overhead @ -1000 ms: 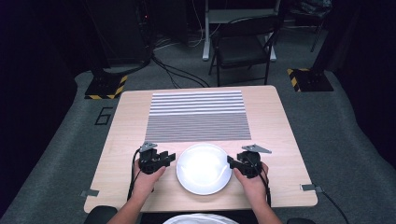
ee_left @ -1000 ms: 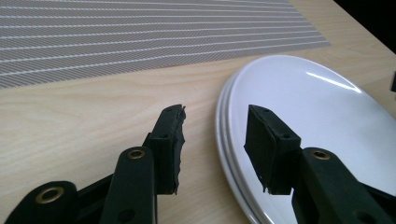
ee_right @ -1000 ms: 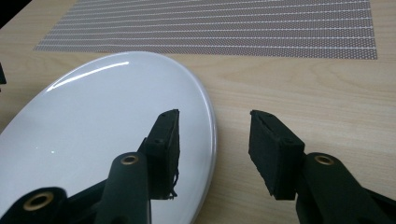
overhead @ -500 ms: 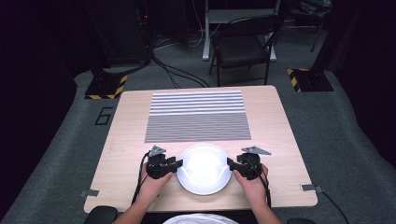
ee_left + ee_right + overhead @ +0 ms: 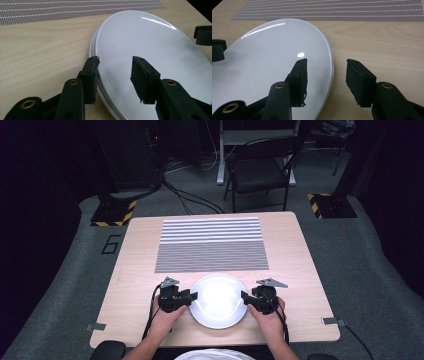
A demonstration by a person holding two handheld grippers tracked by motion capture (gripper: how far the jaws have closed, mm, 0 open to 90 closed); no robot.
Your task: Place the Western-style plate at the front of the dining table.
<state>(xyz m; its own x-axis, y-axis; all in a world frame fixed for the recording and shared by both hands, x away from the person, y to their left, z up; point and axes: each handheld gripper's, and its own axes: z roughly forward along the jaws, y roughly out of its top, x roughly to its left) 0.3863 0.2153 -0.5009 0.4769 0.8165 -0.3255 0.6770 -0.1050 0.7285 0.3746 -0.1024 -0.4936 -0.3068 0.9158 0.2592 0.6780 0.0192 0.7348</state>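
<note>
Showing, from the high view, a white plate [image 5: 219,300] lying on the table [image 5: 135,270] close to its near edge and about midway between its left and right edges, just in front of a striped mat [image 5: 210,245] reaching toward the far edge. Bringing the left gripper [image 5: 192,296] in at the plate's left rim and the right gripper [image 5: 245,297] in at its right rim, each held in a hand coming up from the near edge. Looking along the left gripper [image 5: 115,60] in its own view: keeping its jaws apart and straddling the rim of the plate [image 5: 150,40], with one jaw sitting right at the outer edge and the other hanging over the white surface, clamping nothing; also revealing further rims stacked under the top plate, and bare table [image 5: 37,50] beside it. Looking along the right gripper [image 5: 327,62] in its own view: having just been opening its jaws, now standing apart, with the rim of the plate [image 5: 274,50] lying between them, one jaw over the plate, the other over bare wood, neither pressing on it.
</note>
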